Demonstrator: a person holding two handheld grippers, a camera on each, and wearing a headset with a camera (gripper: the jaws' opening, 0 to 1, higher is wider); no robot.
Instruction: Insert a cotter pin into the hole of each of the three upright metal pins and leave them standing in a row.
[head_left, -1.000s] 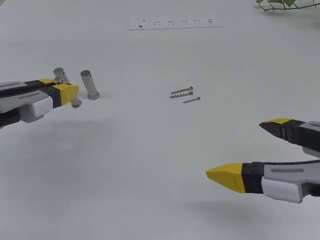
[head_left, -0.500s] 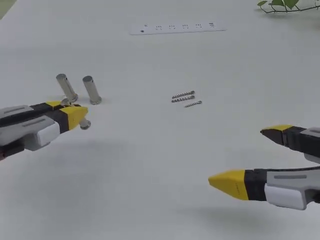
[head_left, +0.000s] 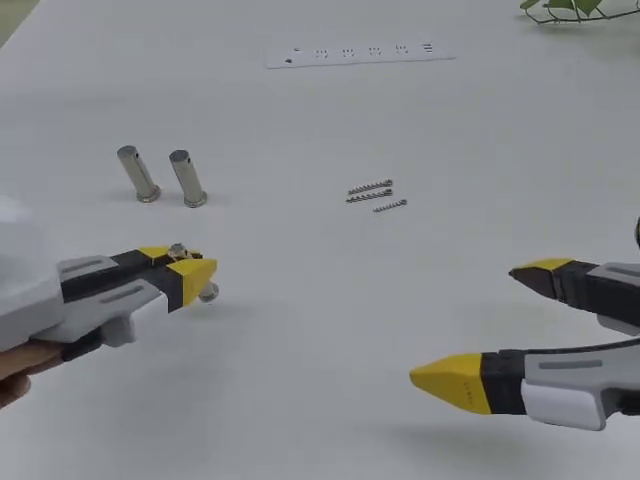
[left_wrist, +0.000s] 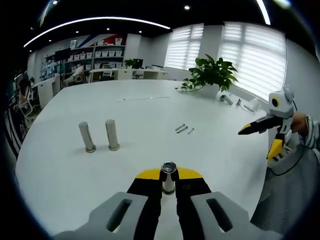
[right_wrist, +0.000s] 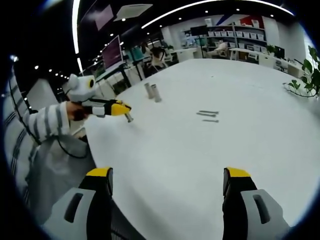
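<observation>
Metal pin sat clenched upright in my left tool, ready for pinning; right tool gaped, cotter pins at its eleven o'clock.

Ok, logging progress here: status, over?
Left gripper shut on one metal pin. Right gripper open. Two other pins standing, cotter pins loose. Nothing blocking.

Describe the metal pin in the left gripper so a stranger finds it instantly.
On the white table, find the far-left pin and the second pin, standing upright side by side on the left. Nearer the person than those, the left gripper has its yellow-tipped jaws shut on the held pin. It alone is clamped between jaws, while its two neighbours stand free and untouched.
</observation>
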